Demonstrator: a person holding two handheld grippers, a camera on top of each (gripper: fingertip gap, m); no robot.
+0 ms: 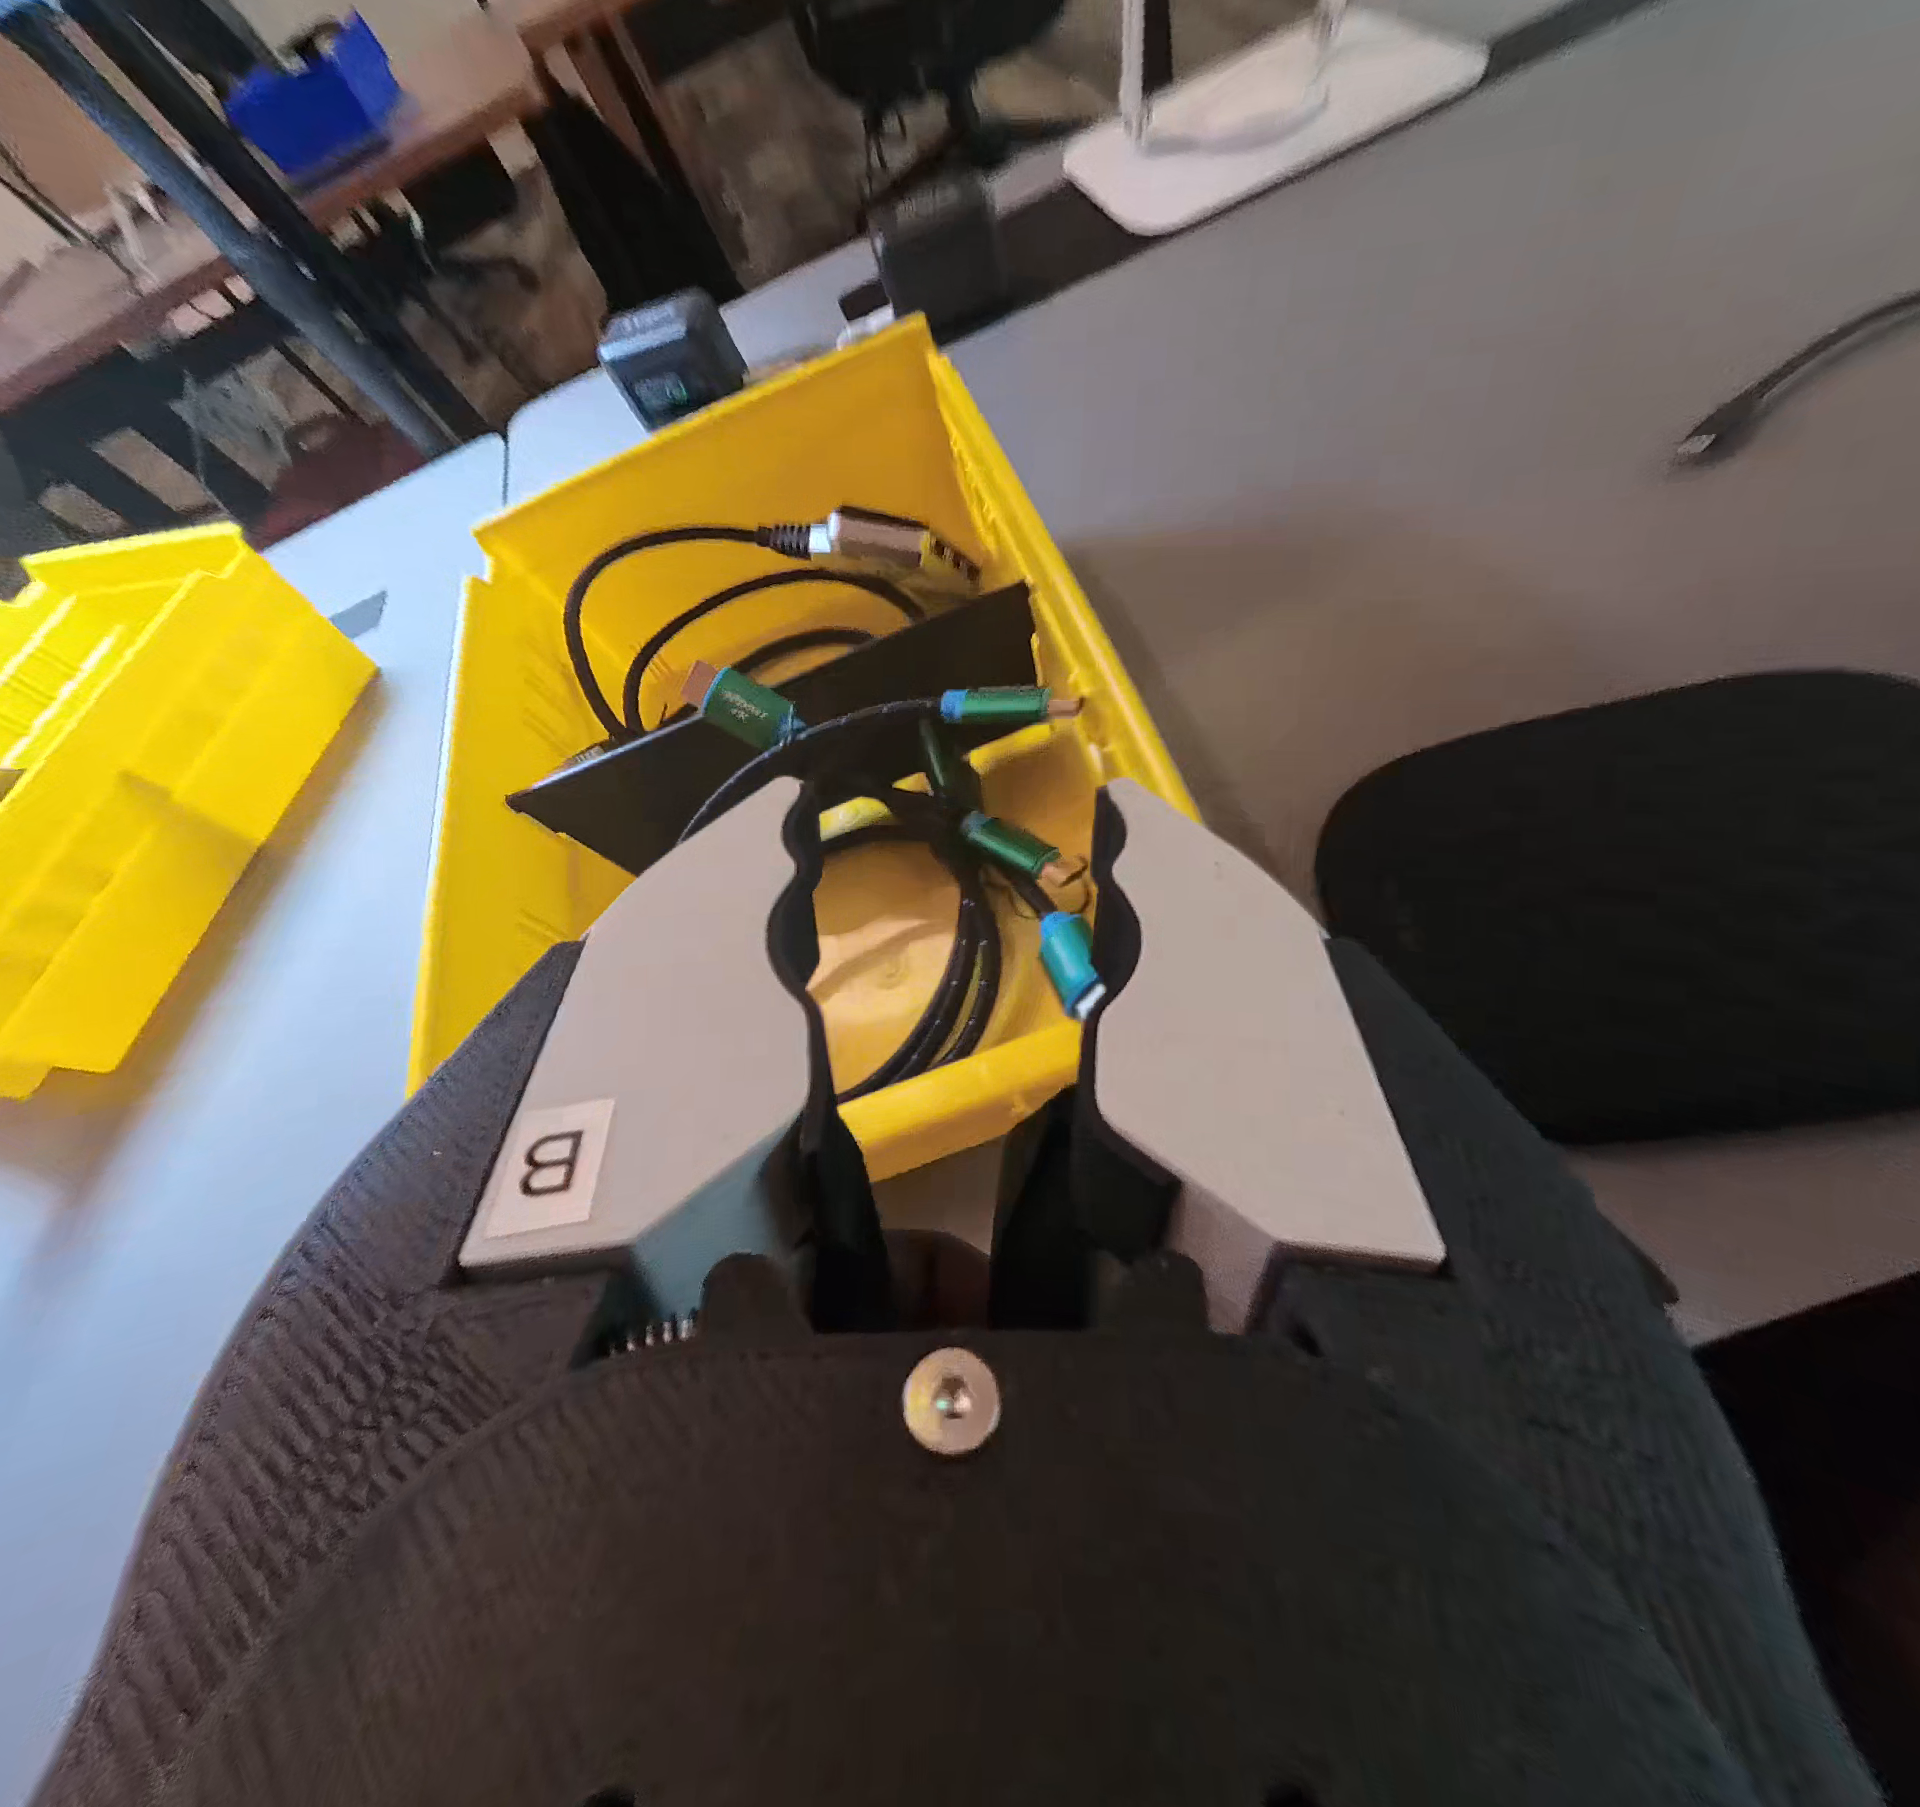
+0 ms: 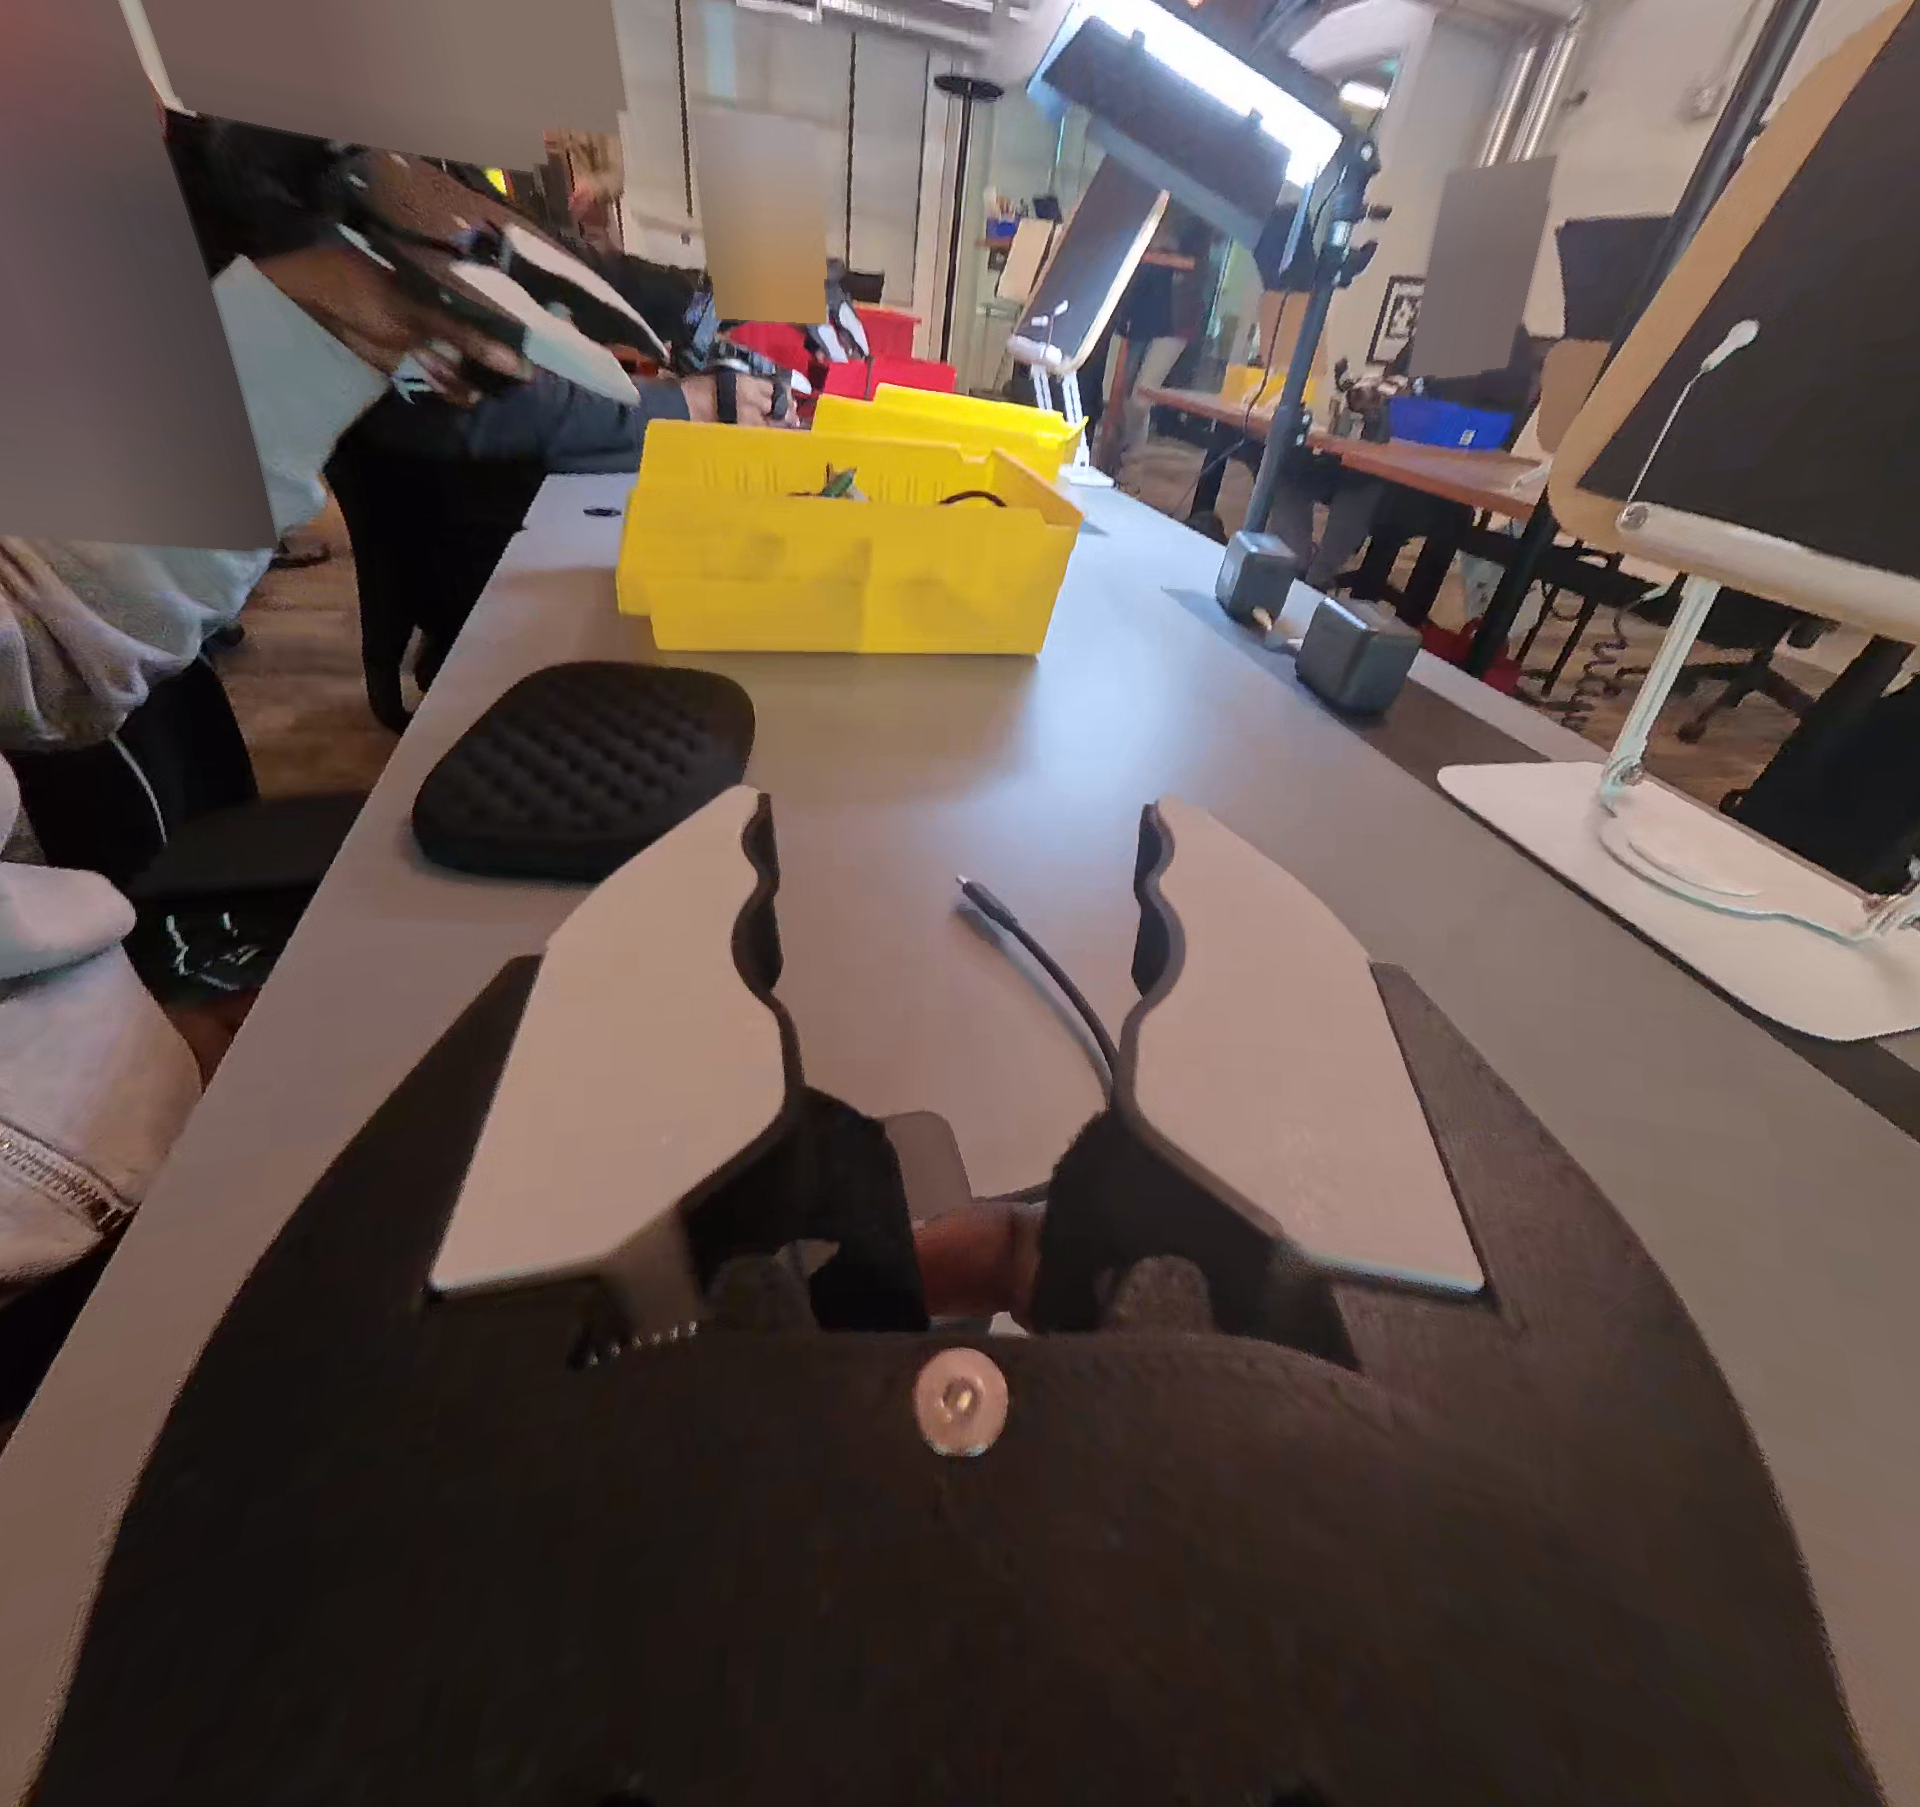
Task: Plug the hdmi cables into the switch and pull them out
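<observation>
So the left gripper [image 1: 945, 812] hangs above the near end of the yellow bin [image 1: 499, 739], fingers spread wide with nothing between them; the hdmi cables [image 1: 977, 936] sit coiled in the bin's near compartment, green plugs poking up close to the right wall, and a silver-headed cable [image 1: 883, 536] lies in the far compartment behind the black divider [image 1: 831, 708]; can't pick out the switch for sure in either view. A second yellow bin [image 1: 135, 770] sits off to the left with a strip of bare table between them. The right gripper [image 2: 956, 822] is low over the grey table [image 2: 1039, 749], also wide open and empty; a thin black cable [image 2: 1029, 957] lies between its fingers on the tabletop, touching neither; the black pad [image 2: 582, 770] is near the table's left edge, and there's open surface ahead up to the bin.
</observation>
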